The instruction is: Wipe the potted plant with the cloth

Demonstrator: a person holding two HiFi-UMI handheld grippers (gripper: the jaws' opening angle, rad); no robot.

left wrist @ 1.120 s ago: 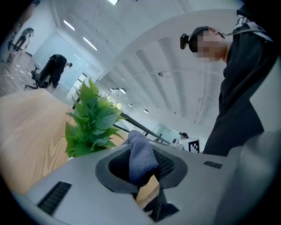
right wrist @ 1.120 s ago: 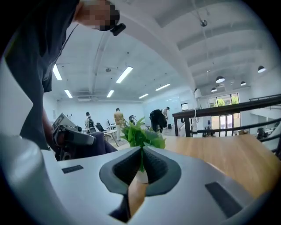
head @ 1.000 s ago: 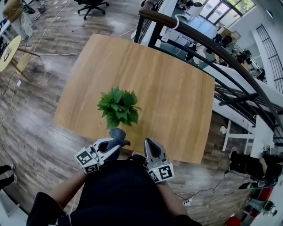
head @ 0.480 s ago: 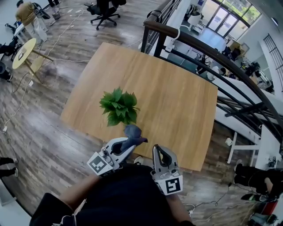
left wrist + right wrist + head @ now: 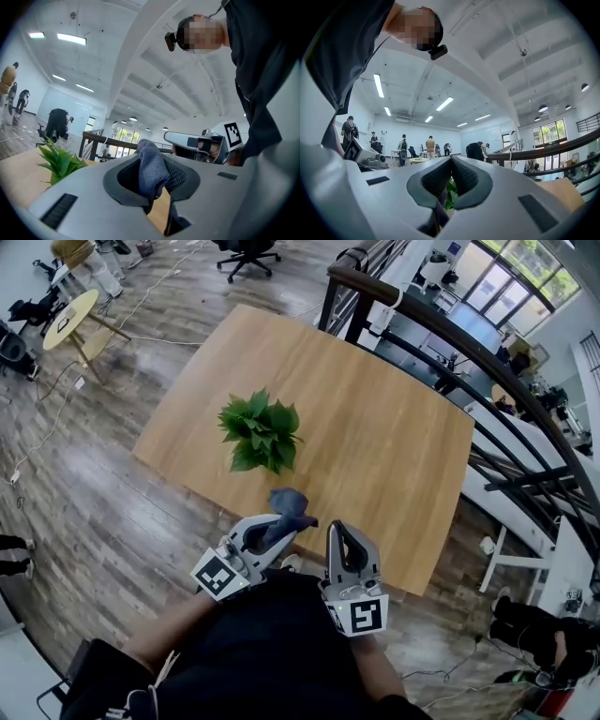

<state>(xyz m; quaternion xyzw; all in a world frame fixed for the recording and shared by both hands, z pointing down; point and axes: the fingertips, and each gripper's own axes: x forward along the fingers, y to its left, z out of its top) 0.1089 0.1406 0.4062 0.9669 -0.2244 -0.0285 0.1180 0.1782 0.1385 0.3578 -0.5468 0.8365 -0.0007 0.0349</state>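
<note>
Head view: the left gripper (image 5: pixel 273 526), pinching the grey-blue cloth (image 5: pixel 289 504), has lifted closer to the potted plant (image 5: pixel 261 432). The right gripper (image 5: pixel 338 531) is pressed together, empty. Wiping looks imminent.

Grey cloth (image 5: pixel 151 169) clamped in left gripper (image 5: pixel 157 180), plant (image 5: pixel 61 161) beyond.

I can read no words, numbers or brand names anywhere; the only printed signs are the black-and-white square marker (image 5: pixel 216 576) on my left gripper (image 5: pixel 275 527) and the like marker (image 5: pixel 362 616) on my right gripper (image 5: pixel 335 531), patterns without letters.
</note>
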